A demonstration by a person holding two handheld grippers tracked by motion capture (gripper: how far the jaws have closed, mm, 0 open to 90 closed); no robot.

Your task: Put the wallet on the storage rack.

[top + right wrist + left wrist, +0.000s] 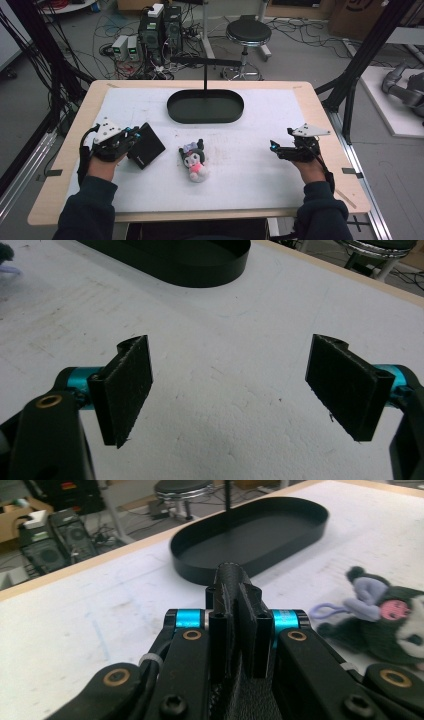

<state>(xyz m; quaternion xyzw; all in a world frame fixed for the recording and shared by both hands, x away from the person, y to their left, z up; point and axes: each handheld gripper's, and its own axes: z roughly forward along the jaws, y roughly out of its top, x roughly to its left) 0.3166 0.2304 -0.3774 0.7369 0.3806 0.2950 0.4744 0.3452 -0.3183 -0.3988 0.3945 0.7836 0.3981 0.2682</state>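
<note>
The left gripper (134,140) clamped a flat black wallet (146,145), textured like leather; the right gripper (274,147) gaped wide over the scuffed white tabletop (250,170).

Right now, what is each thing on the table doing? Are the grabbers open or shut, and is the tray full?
Left gripper: shut on the black wallet, lifting one side.
Black wallet: closed, clamped at its edge.
Right gripper: open, nothing between its pads.
Black oval tray: empty, flat on the table.
Plush toy: lying on the white mat, untouched.
</note>
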